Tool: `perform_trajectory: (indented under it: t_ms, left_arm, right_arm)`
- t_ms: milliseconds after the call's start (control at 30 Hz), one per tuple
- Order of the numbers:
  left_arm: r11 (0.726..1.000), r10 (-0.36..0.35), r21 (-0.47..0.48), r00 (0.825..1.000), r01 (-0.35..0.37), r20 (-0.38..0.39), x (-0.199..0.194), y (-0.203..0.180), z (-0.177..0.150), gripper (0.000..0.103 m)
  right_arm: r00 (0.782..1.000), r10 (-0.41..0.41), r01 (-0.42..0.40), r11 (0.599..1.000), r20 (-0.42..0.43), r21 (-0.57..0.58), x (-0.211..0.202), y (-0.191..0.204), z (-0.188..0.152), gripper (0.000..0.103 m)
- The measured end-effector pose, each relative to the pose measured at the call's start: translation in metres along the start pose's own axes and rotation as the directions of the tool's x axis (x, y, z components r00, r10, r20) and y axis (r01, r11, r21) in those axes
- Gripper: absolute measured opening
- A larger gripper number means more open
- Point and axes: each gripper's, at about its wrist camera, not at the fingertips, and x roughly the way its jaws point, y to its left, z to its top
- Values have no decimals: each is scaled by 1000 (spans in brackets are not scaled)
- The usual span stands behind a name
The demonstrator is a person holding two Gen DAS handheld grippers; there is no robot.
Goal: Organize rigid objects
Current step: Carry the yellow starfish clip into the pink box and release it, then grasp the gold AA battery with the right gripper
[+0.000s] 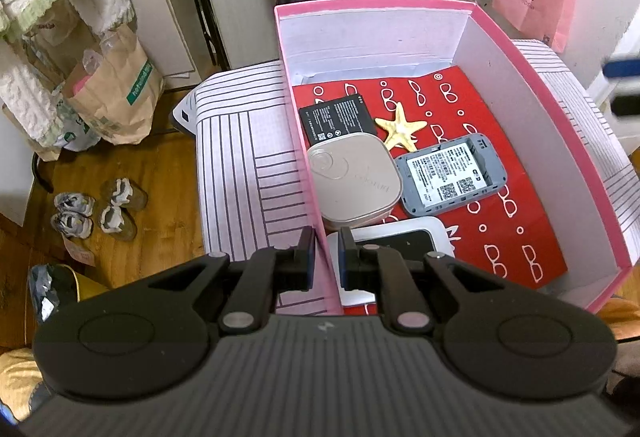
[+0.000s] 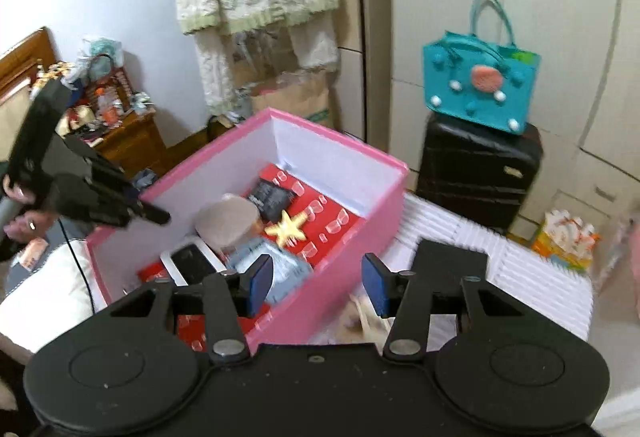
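Several gadgets crowding pink box (image 1: 568, 141); teal bag (image 2: 480, 85) on suitcase (image 2: 476, 173) behind.

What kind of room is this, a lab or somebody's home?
Most likely a bedroom at home: tall wardrobe doors, a black suitcase with a teal handbag on it, and small shoes on the wooden floor.

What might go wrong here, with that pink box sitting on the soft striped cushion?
1. The left gripper is shut on the pink box wall; a tug might tip it on the striped cushion.
2. Then the starfish and beige tin inside could slide.
3. The open right gripper could bump the box's near wall.
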Motion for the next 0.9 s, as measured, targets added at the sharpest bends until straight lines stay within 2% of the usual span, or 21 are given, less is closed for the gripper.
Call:
perform_trajectory:
  t_ms: [200, 467, 600, 733, 900]
  left_arm:
    - [1000, 15, 0, 1000, -15, 5, 0, -3, -1, 11]
    - [1000, 10, -13, 1000, -10, 15, 0, -1, -1, 11]
    - [1000, 16, -9, 1000, -16, 17, 0, -2, -2, 11]
    - [1000, 22, -3, 1000, -22, 20, 0, -4, -1, 11]
    - [1000, 23, -1, 999, -23, 22, 0, -5, -2, 11]
  right_arm:
    - [1000, -25, 26, 999, -13, 42, -3, -11, -40, 54]
    - [998, -47, 53, 973, -33, 222, -7, -34, -111, 54]
    - [996, -82, 91, 937, -42, 337, -4, -36, -143, 54]
    - [992, -122, 129, 874, -44, 469, 1, -36, -167, 54]
    - [986, -161, 154, 834, -32, 530, 12, -31, -179, 54]
